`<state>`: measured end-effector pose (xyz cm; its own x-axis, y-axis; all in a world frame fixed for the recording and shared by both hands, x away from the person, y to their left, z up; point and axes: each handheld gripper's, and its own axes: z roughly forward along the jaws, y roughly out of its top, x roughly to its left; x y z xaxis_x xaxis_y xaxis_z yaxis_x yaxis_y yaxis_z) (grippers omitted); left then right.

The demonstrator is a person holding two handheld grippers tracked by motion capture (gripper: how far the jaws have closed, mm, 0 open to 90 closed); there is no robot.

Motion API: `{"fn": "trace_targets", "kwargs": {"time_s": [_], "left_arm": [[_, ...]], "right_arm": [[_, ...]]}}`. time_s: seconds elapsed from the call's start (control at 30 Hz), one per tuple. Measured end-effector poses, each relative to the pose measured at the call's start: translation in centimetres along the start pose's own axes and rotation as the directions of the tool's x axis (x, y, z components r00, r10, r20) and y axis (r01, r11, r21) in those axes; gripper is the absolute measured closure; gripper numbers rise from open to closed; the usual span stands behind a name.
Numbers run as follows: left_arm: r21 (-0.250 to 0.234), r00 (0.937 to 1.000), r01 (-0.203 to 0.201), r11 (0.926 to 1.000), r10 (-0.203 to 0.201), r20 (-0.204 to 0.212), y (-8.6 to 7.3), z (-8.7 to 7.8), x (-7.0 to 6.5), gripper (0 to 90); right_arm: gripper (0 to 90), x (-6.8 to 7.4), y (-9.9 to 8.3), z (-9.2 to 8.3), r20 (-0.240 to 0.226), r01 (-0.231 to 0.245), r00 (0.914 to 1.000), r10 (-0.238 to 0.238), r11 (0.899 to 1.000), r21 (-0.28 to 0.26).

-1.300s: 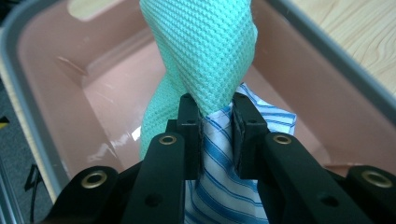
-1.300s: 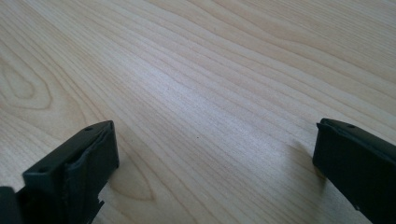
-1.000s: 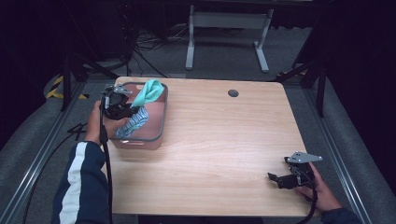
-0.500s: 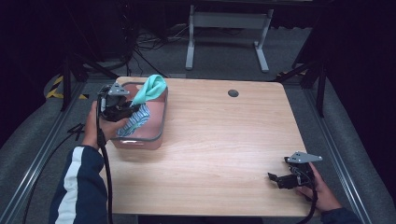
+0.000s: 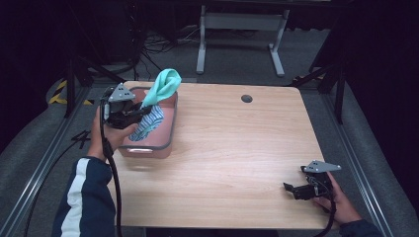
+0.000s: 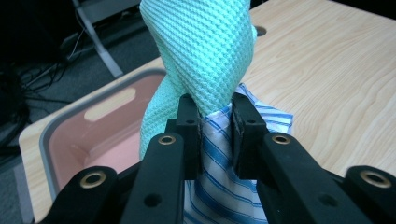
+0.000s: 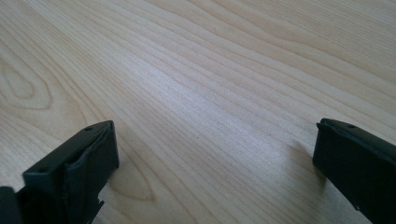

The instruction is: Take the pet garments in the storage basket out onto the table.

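Observation:
A pink tub with a grey rim stands at the table's back left. My left gripper hangs over it, shut on a mint-green waffle cloth and a blue-striped white cloth. In the left gripper view the green cloth rises twisted above the jaws, and the striped cloth hangs below them over the tub. My right gripper rests low at the table's front right, open. Between its jaws there is bare wood.
The wooden table has a round cable hole near its back edge. A metal stand and cables lie on the dark floor behind. Rails run along both sides of the table.
My left gripper has risen and drifted right over the tub, lifting the green and striped cloths with it. The right gripper has stayed in place.

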<state>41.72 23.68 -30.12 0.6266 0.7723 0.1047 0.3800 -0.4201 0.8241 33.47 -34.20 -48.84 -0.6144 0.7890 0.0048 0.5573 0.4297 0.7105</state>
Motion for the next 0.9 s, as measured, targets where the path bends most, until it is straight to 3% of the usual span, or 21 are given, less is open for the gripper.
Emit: {"fn": "trace_targets", "kwargs": {"time_s": [0.57, 0.9], "left_arm": [[-0.069, 0.9957, -0.064, 0.9956, 0.069, 0.062, 2.8, 0.0, -3.3, 76.5], [-0.085, 0.9857, -0.116, 0.9896, 0.125, 0.112, 4.4, 1.1, -5.4, 76.5]], "right_arm": [[0.6, 0.0, 0.0, 0.0, 0.001, -0.002, 1.0, 0.002, 1.0, 0.0], [0.6, 0.0, 0.0, 0.0, 0.001, -0.002, 1.0, 0.002, 1.0, 0.0]]}}
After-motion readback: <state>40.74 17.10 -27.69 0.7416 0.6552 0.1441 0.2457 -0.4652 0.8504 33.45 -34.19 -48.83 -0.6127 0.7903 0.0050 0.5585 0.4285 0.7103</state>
